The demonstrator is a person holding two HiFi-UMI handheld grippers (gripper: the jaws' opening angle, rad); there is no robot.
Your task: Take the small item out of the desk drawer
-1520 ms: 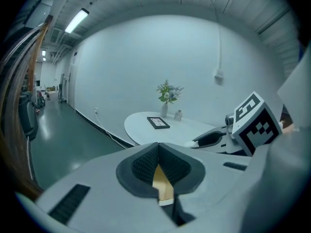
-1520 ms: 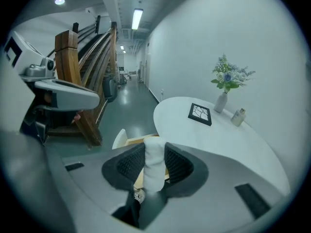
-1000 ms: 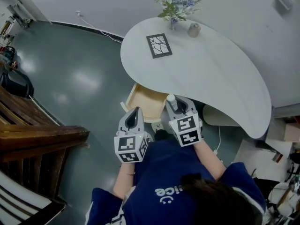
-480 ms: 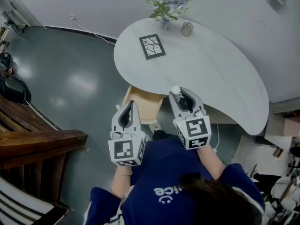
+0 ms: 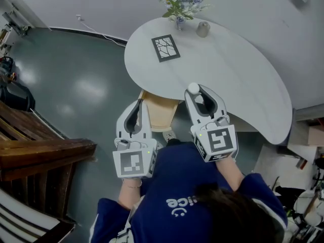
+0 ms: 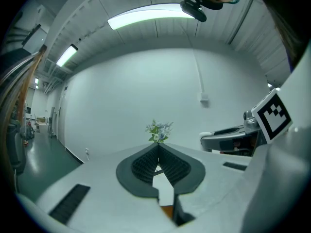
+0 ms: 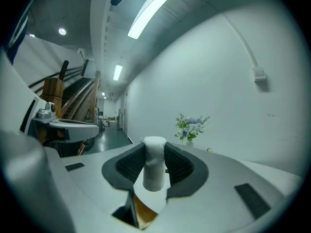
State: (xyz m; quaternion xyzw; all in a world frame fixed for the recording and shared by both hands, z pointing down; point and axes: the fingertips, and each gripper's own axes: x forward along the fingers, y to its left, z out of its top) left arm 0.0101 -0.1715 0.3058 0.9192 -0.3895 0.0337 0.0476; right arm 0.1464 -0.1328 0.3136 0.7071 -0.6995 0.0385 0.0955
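Note:
My right gripper is shut on a small white cylinder, held upright between the pads over the near edge of the white desk. In the right gripper view the small white cylinder stands clamped between the dark ribbed pads. The wooden drawer stands pulled out from under the desk, below and between my two grippers. My left gripper hovers over the drawer's left side; in the left gripper view its jaws meet at the tips with nothing between them.
On the desk's far end are a vase of flowers, a small cup and a black patterned mat. Dark wooden furniture is at the left over a green floor. Boxes and clutter sit at the right.
The right gripper has carried the white cylinder up and forward from above the drawer to over the desk's near edge. The left gripper has shifted slightly back and left.

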